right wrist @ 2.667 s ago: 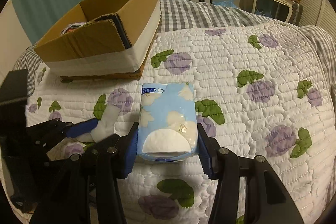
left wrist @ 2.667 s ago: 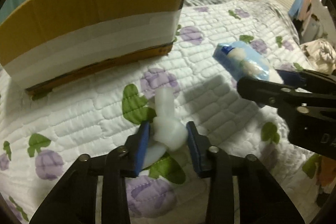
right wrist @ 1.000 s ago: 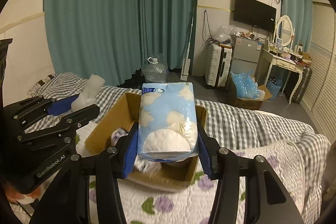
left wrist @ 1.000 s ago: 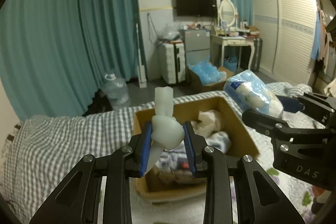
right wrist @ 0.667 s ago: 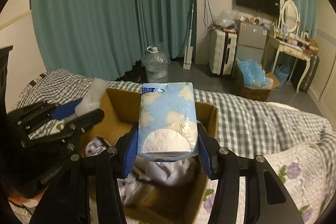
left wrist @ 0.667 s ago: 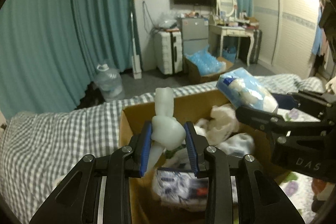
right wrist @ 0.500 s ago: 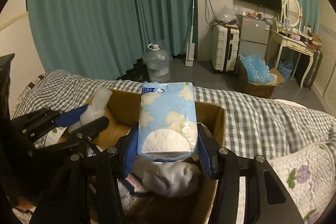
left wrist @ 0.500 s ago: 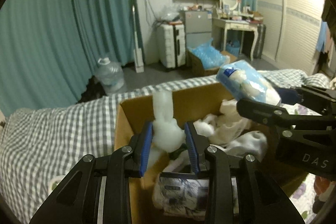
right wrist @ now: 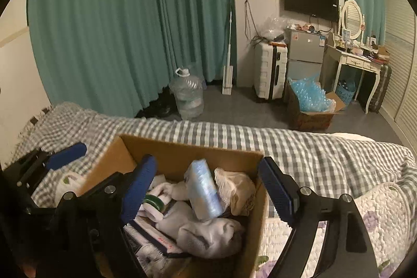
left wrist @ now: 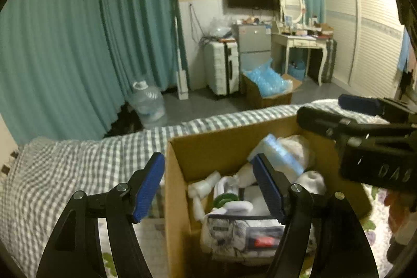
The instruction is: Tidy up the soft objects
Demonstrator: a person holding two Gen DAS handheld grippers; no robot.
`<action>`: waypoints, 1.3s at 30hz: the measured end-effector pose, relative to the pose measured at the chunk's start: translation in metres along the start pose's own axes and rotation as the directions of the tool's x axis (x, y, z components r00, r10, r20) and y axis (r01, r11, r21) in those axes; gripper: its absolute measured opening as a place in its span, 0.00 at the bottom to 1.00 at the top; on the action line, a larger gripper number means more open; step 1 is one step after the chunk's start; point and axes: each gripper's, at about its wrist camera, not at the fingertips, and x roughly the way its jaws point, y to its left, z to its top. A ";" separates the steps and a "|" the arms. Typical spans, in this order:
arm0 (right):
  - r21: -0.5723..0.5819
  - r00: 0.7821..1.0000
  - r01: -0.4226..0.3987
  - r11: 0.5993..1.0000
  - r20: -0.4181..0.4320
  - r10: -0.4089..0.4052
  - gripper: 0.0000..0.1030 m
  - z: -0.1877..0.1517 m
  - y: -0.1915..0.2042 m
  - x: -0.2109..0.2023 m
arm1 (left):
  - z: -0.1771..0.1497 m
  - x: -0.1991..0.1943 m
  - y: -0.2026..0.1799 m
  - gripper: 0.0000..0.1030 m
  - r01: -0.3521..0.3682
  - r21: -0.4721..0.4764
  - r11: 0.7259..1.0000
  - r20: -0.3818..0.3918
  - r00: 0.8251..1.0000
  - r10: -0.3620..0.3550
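Both claws hang wide open and empty over the cardboard box (right wrist: 166, 155): the left claw (left wrist: 208, 184) straddles the box's near left wall, one blue pad outside it and one inside, and the right claw (right wrist: 206, 189) has both pads spread above the open top. The drop step looks finished for this pair of soft things, so the next move, as I judge it, calls for lifting both claws straight clear of the box walls and going to the quilt for whatever soft object is left; none shows on the visible strip of quilt (right wrist: 378, 220) at the box's right side. The box sits on the bed (right wrist: 312, 153), where the checked sheet meets the flowered quilt. Inside, going from big to small, a grey-white stuffed cloth lump (right wrist: 206, 231) fills the near middle, a beige crumpled cloth (right wrist: 237, 189) leans in the far right corner, the blue tissue pack (right wrist: 204, 192) stands tilted on end between them, a printed flat packet (left wrist: 242, 236) lies by the near wall, and the white knotted foam piece (left wrist: 200, 186) rests against the left wall beside a small green-and-white roll (left wrist: 225, 199).
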 end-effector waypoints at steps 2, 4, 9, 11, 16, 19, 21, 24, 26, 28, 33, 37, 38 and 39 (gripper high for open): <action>0.002 1.000 0.007 1.000 0.019 -0.007 0.81 0.006 0.000 -0.017 | 0.006 -0.015 0.001 0.69 -0.010 0.006 1.000 0.022 1.000 0.010; -0.001 0.998 0.017 1.000 0.052 -0.017 0.82 0.016 0.001 -0.045 | 0.013 -0.035 0.000 0.69 -0.013 0.016 1.000 0.049 0.999 0.012; -0.026 0.989 0.038 0.999 0.145 -0.034 0.83 0.040 0.011 -0.125 | 0.040 -0.119 -0.003 0.82 -0.028 0.021 0.999 0.166 0.986 0.024; -0.037 0.981 0.047 0.998 0.191 -0.039 0.86 0.047 0.017 -0.162 | 0.046 -0.158 -0.002 0.88 -0.053 0.013 0.999 0.228 0.972 0.048; -0.065 0.939 0.077 0.995 0.341 -0.051 0.98 0.048 0.039 -0.262 | 0.045 -0.245 0.004 0.93 -0.083 -0.008 0.997 0.363 0.928 0.080; -0.087 0.916 0.056 0.995 0.400 -0.016 0.99 0.039 0.049 -0.313 | 0.035 -0.287 0.010 0.94 -0.095 -0.029 0.995 0.421 0.902 0.099; -0.096 0.903 0.059 0.994 0.429 -0.012 0.99 0.030 0.057 -0.336 | 0.026 -0.309 0.012 0.95 -0.093 -0.047 0.995 0.454 0.885 0.105; -0.109 0.888 0.060 0.992 0.460 -0.003 0.99 0.015 0.065 -0.360 | 0.009 -0.329 0.016 0.96 -0.074 -0.069 0.995 0.487 0.868 0.098; -0.120 0.886 0.033 0.992 0.462 0.026 0.99 0.004 0.067 -0.366 | -0.001 -0.331 0.018 0.96 -0.045 -0.069 0.997 0.496 0.865 0.073; -0.122 0.885 0.011 0.992 0.463 0.047 1.00 -0.004 0.066 -0.364 | -0.008 -0.327 0.020 0.96 -0.033 -0.071 0.997 0.497 0.866 0.064; -0.096 0.898 0.025 0.995 0.441 0.020 1.00 -0.033 0.064 -0.327 | -0.035 -0.303 0.019 0.96 -0.057 -0.101 0.993 0.482 0.870 0.099; -0.081 0.891 0.051 0.995 0.455 -0.009 1.00 -0.065 0.059 -0.294 | -0.065 -0.269 0.016 0.96 -0.099 -0.145 0.984 0.447 0.881 0.154; -0.078 0.888 0.062 0.995 0.460 -0.020 1.00 -0.074 0.057 -0.285 | -0.076 -0.255 0.016 0.96 -0.119 -0.153 0.981 0.428 0.887 0.174; -0.068 0.888 0.075 0.995 0.458 -0.035 1.00 -0.086 0.054 -0.273 | -0.085 -0.250 0.015 0.96 -0.130 -0.155 0.979 0.415 0.891 0.184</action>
